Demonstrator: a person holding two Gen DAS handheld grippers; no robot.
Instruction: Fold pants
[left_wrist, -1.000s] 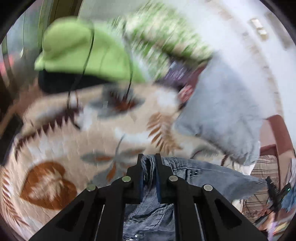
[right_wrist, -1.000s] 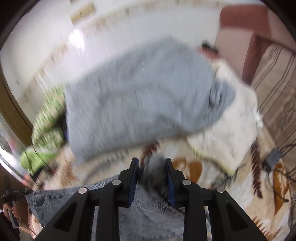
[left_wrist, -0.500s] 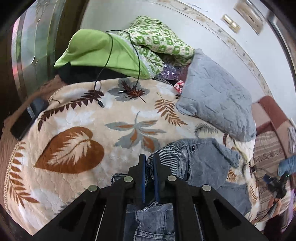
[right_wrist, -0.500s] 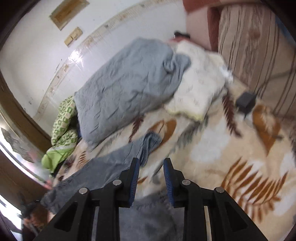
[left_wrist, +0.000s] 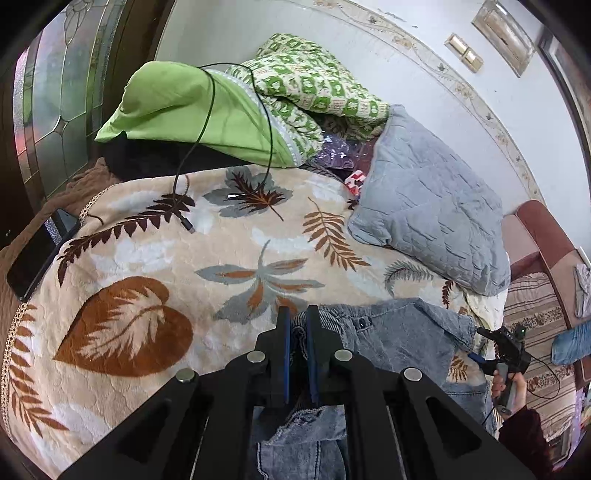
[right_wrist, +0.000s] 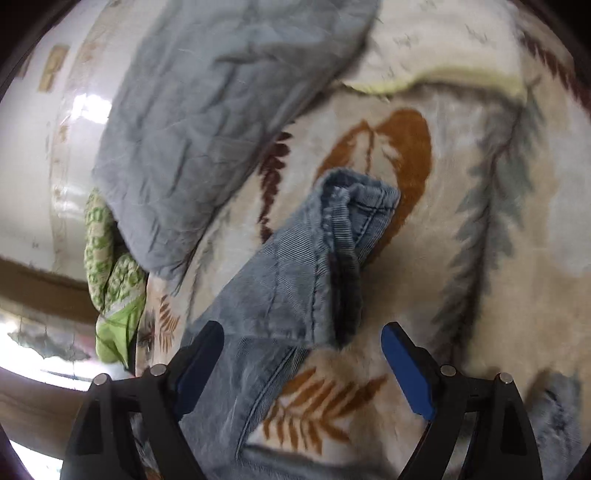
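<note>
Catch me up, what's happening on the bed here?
A person with two handheld claws is folding a pair of jeans on a leaf-print blanket. The left claw is shut on denim at the near edge. The right claw is open, hovering over a folded-over end of the jeans without gripping it. A grey quilted pillow and a phone lie nearby.

Both grippers are built of black angular plastic, studded with round silver screws. The fingers (right_wrist: 406, 373) are lined with blue pads. A dark maroon sleeve (left_wrist: 524, 435) is worn.
</note>
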